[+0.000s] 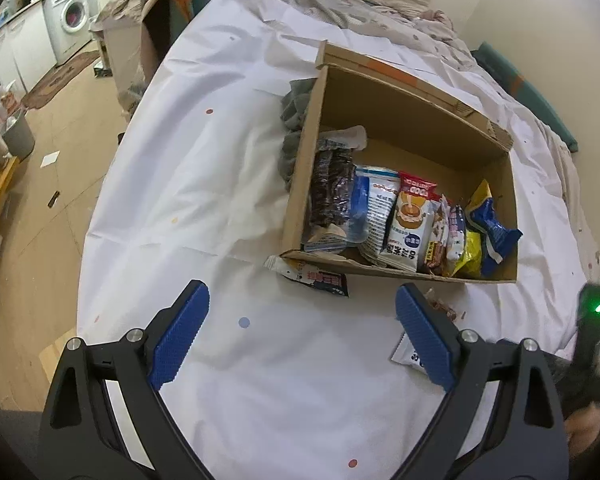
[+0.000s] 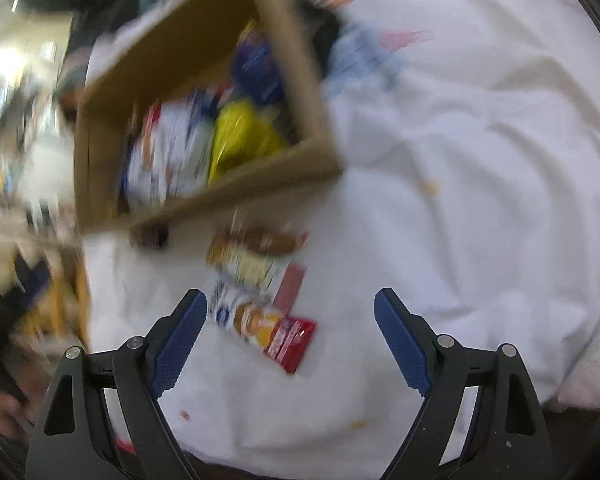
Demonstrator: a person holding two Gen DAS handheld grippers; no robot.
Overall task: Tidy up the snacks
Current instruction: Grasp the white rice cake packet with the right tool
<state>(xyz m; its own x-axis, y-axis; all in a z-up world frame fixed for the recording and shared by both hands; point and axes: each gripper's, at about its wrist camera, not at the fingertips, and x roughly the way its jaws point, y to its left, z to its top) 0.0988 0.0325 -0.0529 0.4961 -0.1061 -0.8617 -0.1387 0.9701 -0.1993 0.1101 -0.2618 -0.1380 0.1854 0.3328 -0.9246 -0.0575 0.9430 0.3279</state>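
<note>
A cardboard box [image 1: 300,184] sits on a white sheet and holds several snack packets standing in a row [image 1: 412,228]. A dark-and-white packet [image 1: 316,278] lies outside against the box's near wall. A white packet [image 1: 404,354] lies partly behind my left gripper's right finger. My left gripper [image 1: 302,316] is open and empty, in front of the box. In the blurred right wrist view, the box [image 2: 260,184] is at upper left, and two packets [image 2: 260,256] [image 2: 268,328] lie on the sheet. My right gripper [image 2: 290,316] is open and empty, just short of the nearer one.
A grey cloth [image 1: 294,124] is bunched at the box's left side. Rumpled bedding [image 1: 380,0] lies beyond. The floor [image 1: 40,220], a washing machine [image 1: 70,16] and a grey bin [image 1: 20,136] are to the left. The right gripper's body with a green light [image 1: 592,320] shows at right.
</note>
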